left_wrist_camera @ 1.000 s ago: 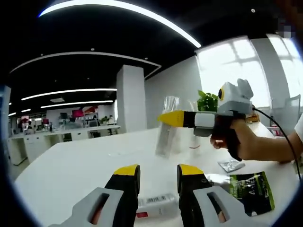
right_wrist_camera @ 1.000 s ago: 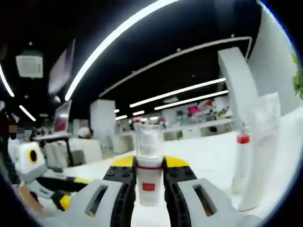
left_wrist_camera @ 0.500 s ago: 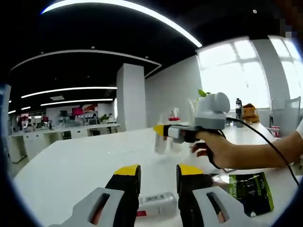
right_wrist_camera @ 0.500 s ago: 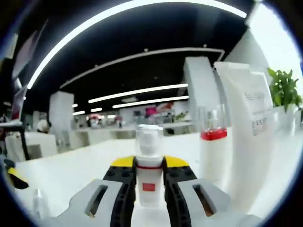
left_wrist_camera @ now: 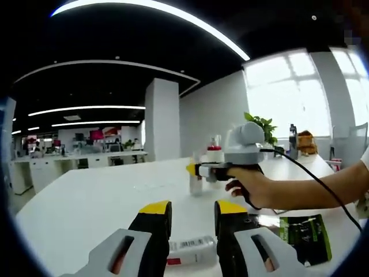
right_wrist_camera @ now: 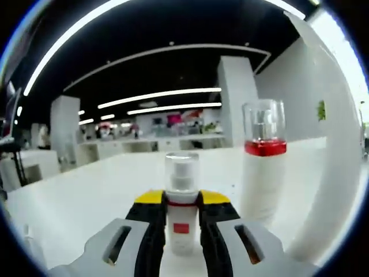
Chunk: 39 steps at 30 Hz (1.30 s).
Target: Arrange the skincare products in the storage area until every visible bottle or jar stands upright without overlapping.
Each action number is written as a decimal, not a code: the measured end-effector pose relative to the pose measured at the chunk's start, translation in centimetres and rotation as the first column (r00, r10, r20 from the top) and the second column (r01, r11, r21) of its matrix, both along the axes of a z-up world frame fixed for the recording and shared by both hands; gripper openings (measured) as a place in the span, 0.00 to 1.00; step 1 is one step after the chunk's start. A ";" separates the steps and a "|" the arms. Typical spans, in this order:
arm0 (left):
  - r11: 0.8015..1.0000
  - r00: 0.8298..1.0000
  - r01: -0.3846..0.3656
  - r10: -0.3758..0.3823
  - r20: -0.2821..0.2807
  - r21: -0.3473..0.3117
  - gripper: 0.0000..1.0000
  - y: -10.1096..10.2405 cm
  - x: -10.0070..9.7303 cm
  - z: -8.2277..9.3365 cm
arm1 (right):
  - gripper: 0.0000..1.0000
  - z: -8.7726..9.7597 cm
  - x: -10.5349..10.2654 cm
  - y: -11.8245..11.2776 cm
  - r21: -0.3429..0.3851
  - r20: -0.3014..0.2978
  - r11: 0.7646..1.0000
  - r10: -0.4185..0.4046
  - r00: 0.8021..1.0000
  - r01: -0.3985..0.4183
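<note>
On the table (left_wrist_camera: 86, 202), right gripper (right_wrist_camera: 182, 202) jaws clamp one bottle (right_wrist_camera: 182, 213); left gripper (left_wrist_camera: 193, 213) jaws parted.

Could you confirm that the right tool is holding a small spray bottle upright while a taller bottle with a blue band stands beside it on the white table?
Not quite: the band is red, not blue, as the right gripper view shows. The right tool does hold the small spray bottle upright, and the taller bottle stands beside it on the white table.

Grey grippers (left_wrist_camera: 192, 222), black jaws yellow-tipped; black cable (left_wrist_camera: 311, 182).
</note>
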<state>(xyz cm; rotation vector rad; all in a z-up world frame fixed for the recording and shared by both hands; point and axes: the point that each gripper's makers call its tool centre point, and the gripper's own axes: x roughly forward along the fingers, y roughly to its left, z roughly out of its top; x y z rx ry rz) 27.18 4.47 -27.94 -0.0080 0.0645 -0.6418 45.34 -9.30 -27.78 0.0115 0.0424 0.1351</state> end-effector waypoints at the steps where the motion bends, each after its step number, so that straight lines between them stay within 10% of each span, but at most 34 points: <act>1: 1.000 1.000 0.000 0.000 0.001 0.000 0.30 0.0 0.0 0.0 | 0.19 0.0 0.0 0.1 0.001 0.001 1.000 0.001 1.000 -0.001; 12: 1.000 1.000 -0.001 0.001 -0.001 -0.005 0.30 0.1 0.1 0.1 | 0.21 -0.4 -0.5 0.4 -0.034 -0.032 0.999 0.009 0.999 -0.010; 30: 0.999 1.000 -0.030 0.030 0.002 -0.021 0.30 0.8 0.2 0.4 | 0.52 -0.4 -2.5 1.4 0.007 -0.075 0.999 0.053 0.996 -0.052; 39: 0.982 0.987 -0.160 0.157 -0.039 -0.102 0.30 4.6 1.5 1.0 | 0.54 1.4 -5.4 3.2 0.042 -0.045 0.989 0.144 0.989 -0.143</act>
